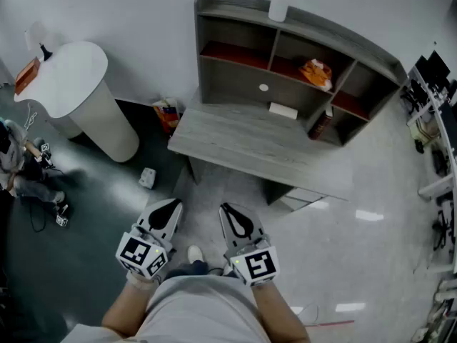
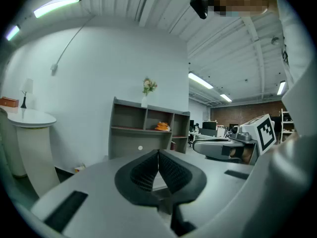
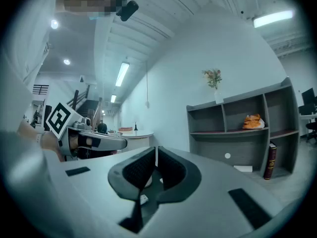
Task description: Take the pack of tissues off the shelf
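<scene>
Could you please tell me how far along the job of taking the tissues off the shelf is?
Done: nothing yet; the orange pack, probably the tissues, sits in a middle compartment of the shelf. In hand: nothing; the left tool and right tool are shut and empty, held low, short of the desk. Left: approach, grasp the pack, lift it out.

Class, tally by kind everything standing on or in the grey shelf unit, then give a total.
Vase with flowers: 1
Orange bag: 1
Flat white pack: 1
Dark red book: 1
Total: 4
</scene>
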